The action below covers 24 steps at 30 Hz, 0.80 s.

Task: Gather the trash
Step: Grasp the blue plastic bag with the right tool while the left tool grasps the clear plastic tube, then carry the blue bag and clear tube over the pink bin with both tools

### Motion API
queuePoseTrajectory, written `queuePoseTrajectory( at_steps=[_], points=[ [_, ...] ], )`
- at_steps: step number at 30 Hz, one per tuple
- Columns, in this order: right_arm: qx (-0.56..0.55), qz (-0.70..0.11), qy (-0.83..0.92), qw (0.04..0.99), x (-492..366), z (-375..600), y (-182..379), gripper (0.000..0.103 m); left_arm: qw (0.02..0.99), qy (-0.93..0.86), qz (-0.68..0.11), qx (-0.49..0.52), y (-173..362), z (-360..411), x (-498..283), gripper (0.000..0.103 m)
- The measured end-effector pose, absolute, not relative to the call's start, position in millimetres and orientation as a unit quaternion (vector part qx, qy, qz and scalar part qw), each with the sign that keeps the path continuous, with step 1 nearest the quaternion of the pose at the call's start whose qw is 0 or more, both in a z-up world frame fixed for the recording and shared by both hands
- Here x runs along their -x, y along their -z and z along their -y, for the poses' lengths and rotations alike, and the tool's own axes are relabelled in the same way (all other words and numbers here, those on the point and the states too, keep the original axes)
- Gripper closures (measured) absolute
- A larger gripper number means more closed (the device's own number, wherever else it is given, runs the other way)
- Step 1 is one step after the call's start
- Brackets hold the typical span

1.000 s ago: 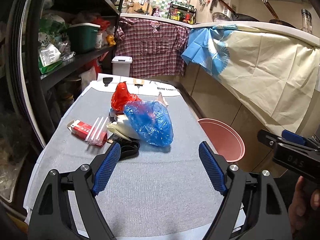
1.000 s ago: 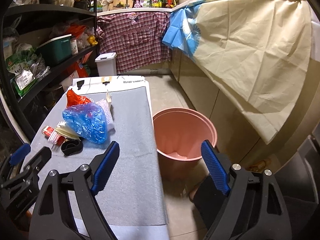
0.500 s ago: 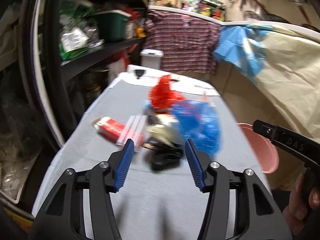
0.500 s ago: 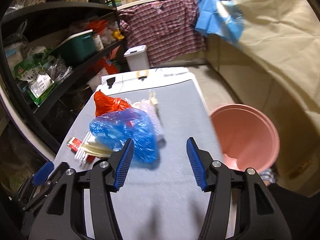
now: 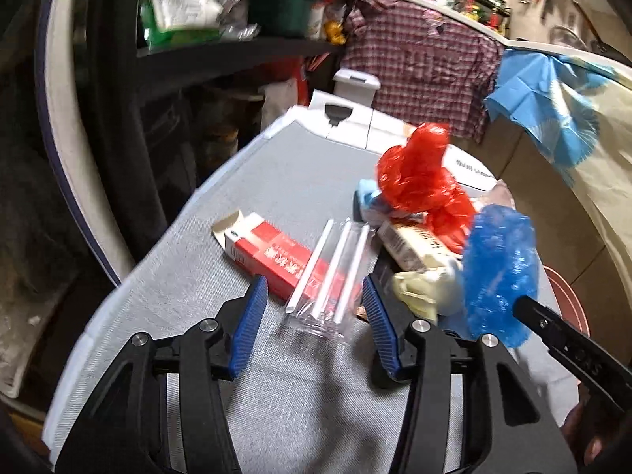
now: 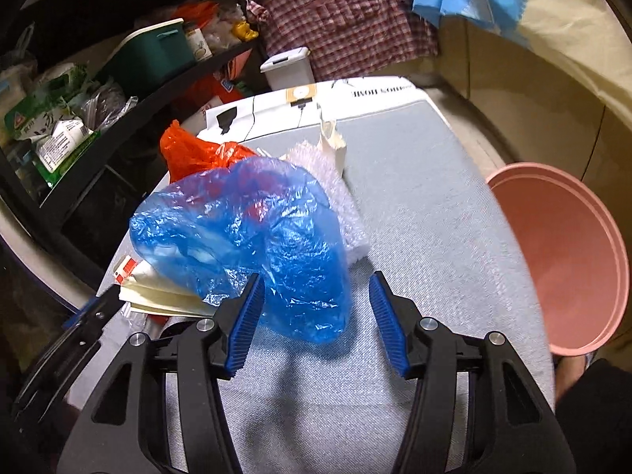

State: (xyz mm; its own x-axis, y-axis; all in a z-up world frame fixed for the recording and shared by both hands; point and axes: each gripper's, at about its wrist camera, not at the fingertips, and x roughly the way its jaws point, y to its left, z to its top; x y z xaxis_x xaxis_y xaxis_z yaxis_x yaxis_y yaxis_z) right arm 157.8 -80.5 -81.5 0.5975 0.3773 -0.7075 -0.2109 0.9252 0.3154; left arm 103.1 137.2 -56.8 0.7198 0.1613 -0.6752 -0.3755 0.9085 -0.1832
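Trash lies heaped on the grey table mat (image 5: 245, 181). In the left wrist view a clear packet of white straws (image 5: 335, 268) rests on a red and white box (image 5: 264, 251), and its near end lies between the open fingers of my left gripper (image 5: 313, 282); the pads do not press it. Behind are a red plastic bag (image 5: 422, 181) and a cream packet (image 5: 410, 243). In the right wrist view my right gripper (image 6: 316, 276) stands open around the lower end of a crumpled blue plastic bag (image 6: 245, 229). A pink bin (image 6: 561, 260) stands right of the table.
Dark shelves (image 6: 118, 59) packed with goods run along the table's left side. White bubble wrap (image 6: 347, 205) and a cream scrap (image 6: 333, 142) lie behind the blue bag. A small white lidded bin (image 6: 288, 65) and a draped checked shirt (image 6: 347, 12) stand beyond the table's far end.
Both grippers have moved forward and down to the trash heap, and their jaws have narrowed. The left now frames the straw packet, the right the blue bag.
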Motion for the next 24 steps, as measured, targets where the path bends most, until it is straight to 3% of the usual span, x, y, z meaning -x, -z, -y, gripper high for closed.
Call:
queuePoseTrajectory(
  at_steps=[4, 6, 8, 11, 14, 24],
  points=[
    [-0.087, -0.421, -0.172, 0.886, -157.4, 77.0, 88.0, 0.049, 0.903, -0.140, -0.369, 0.171, 69.6, -136.9, -109.3, 0.054],
    [-0.090, -0.424, -0.177, 0.883, -155.1, 79.4, 90.0, 0.062, 0.903, -0.137, -0.369, 0.170, 70.1, -133.9, -110.1, 0.071],
    [-0.086, -0.426, -0.188, 0.881, -153.3, 78.8, 90.5, 0.082, 0.905, -0.133, -0.369, 0.164, 69.6, -130.2, -111.6, 0.084],
    [-0.085, -0.419, -0.203, 0.881, -148.8, 78.3, 86.4, 0.099, 0.908, -0.129, -0.365, 0.160, 67.2, -126.7, -110.9, 0.092],
    [-0.081, -0.409, -0.215, 0.883, -142.2, 75.6, 78.5, 0.101, 0.913, -0.128, -0.356, 0.152, 62.2, -123.9, -109.9, 0.097],
    [-0.069, -0.377, -0.217, 0.898, -119.5, 86.8, 38.2, 0.102, 0.931, -0.136, -0.316, 0.124, 29.8, -113.2, -92.0, 0.097]
  ],
)
